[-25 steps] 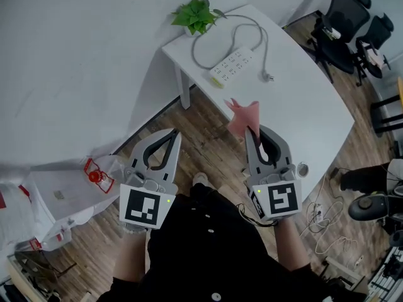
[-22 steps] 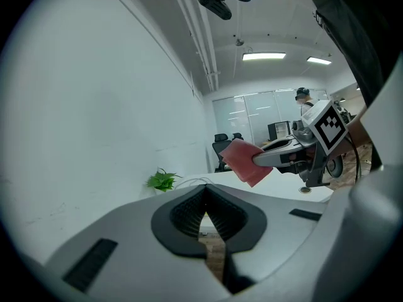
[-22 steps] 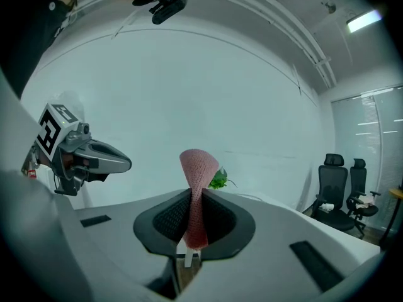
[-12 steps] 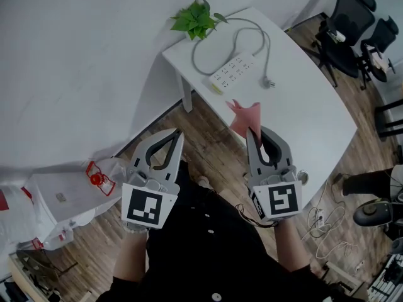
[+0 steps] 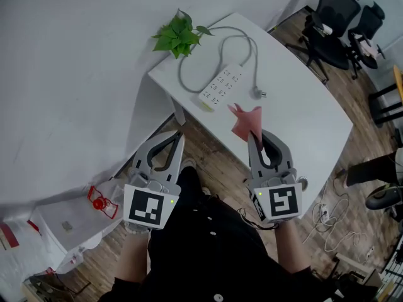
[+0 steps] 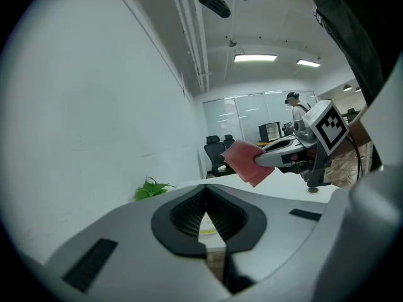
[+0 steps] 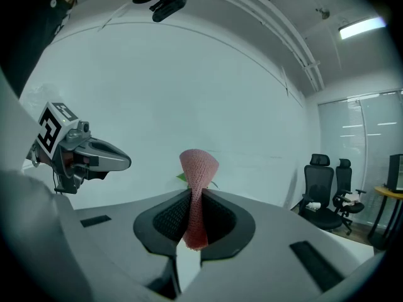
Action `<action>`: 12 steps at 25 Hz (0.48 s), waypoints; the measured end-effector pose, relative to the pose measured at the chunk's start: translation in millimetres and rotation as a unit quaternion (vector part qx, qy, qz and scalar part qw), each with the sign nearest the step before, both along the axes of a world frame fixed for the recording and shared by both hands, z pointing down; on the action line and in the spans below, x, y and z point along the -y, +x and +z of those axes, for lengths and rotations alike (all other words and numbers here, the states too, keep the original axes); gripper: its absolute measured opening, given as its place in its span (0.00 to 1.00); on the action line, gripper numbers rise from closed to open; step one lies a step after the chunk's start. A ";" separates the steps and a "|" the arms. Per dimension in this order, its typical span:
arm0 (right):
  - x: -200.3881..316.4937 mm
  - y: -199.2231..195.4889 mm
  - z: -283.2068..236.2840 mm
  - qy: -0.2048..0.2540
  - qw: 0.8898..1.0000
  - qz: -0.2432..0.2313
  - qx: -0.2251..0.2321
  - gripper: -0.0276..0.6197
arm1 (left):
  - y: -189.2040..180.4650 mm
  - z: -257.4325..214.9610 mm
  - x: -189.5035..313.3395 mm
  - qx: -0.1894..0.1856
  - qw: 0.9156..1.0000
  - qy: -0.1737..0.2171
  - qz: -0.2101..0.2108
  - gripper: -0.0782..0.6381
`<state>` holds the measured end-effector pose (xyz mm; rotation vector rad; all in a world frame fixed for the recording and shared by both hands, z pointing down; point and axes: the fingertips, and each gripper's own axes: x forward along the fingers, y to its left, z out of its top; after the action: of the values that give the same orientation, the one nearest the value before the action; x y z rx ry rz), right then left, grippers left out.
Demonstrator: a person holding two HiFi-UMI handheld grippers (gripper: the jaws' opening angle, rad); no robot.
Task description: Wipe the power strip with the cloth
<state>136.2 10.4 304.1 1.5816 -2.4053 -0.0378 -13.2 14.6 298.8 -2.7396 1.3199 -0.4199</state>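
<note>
Left hand-held gripper (image 5: 177, 134): jaws closed on each other, nothing between them, as its own view confirms (image 6: 204, 200); it is held off the desk's near edge, over the wooden floor (image 5: 208, 162). Right hand-held gripper (image 5: 252, 134): jaws clamped on the pink cloth (image 5: 244, 119), which its own view shows pinched between the pads (image 7: 194, 214) and fanning upward past the tips (image 7: 199, 166). The left gripper view shows the same cloth (image 6: 245, 162) projecting from the right gripper's tips. The two grippers are level with one another, left at 9 o'clock of right, well apart. The white power strip (image 5: 221, 87) lies flat on the white desk (image 5: 302, 112), at 11 o'clock of the right gripper and clear of the cloth; no contact between cloth and strip. The strip's long axis runs from 7 o'clock to 1 o'clock in the head view. Its grey cord (image 5: 247, 43) loops round the far side of it, and the plug (image 5: 257, 94) rests on the desk just beside the strip at 4 o'clock. A green potted plant (image 5: 177, 35) stands at the desk's far corner, at 11 o'clock of the strip. Black office chairs (image 5: 327, 27) stand on the floor at 2 o'clock of the desk
</note>
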 end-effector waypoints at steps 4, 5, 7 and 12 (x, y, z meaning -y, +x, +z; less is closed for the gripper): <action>22.7 5.2 -3.9 0.001 1.000 0.022 -0.003 0.13 | 4.2 -0.7 28.1 -0.003 1.000 -0.004 0.020 0.13; 28.2 6.5 -4.6 0.000 1.000 0.027 -0.004 0.13 | 5.1 -0.9 35.1 -0.004 1.000 -0.005 0.025 0.13; 38.9 8.6 -4.8 -0.002 0.999 0.037 -0.007 0.13 | 6.9 -0.8 49.3 -0.004 0.999 -0.006 0.034 0.13; 69.2 10.3 -1.8 -0.007 0.998 0.063 -0.010 0.13 | 9.3 3.8 86.7 -0.008 0.998 -0.011 0.060 0.13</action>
<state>146.5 -58.8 302.3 1.7153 -2.2793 -0.0129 -3.9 -72.0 302.7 -2.8271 1.1520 -0.4072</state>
